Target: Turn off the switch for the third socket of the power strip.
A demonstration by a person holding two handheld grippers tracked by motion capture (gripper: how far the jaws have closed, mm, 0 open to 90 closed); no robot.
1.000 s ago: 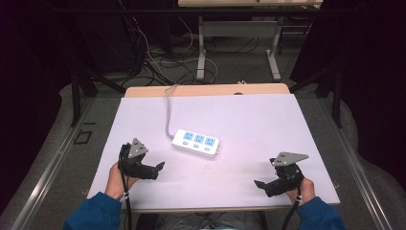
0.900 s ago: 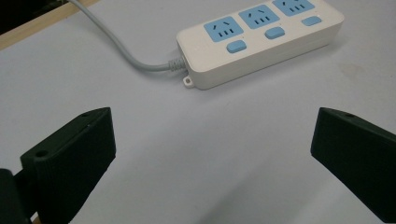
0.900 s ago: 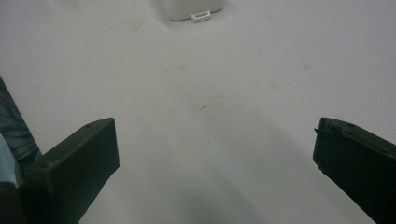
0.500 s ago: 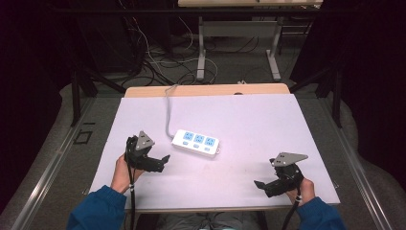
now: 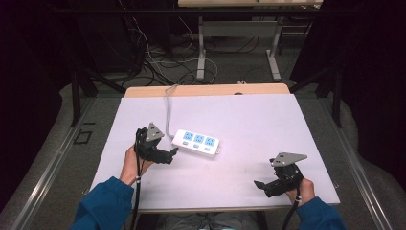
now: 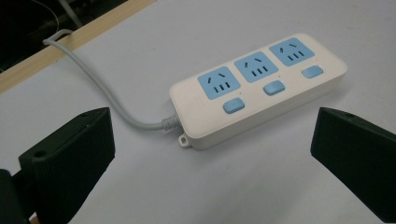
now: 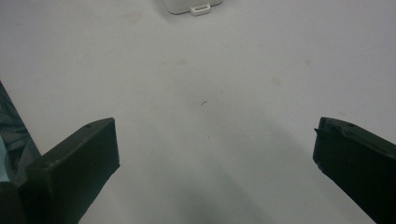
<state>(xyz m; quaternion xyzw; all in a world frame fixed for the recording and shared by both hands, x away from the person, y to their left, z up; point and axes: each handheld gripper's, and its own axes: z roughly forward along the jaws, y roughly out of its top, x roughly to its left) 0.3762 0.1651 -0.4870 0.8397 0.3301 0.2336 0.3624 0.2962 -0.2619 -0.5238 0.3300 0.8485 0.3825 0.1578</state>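
Note:
A white power strip [image 5: 196,142] with three blue sockets and blue switches lies flat near the middle of the white table [image 5: 249,120]. Its grey cable [image 5: 167,108] runs off over the far edge. My left gripper [image 5: 173,153] is open just left of the strip's cable end, nothing between its jaws. In the left gripper view the power strip [image 6: 261,88] lies close ahead between the two spread black jaws, with the cable [image 6: 93,81] leading away at the left. My right gripper [image 5: 258,184] rests open near the front right of the table, over bare surface.
A wooden strip [image 5: 206,90] edges the table's far side. Beyond it stand table legs [image 5: 203,52] and tangled cables [image 5: 153,57] on the floor. A corner of the power strip [image 7: 191,5] shows at the top of the right gripper view.
My left gripper has moved right and slightly forward, closing the distance to the power strip's cable end. The right gripper has stayed where it was.

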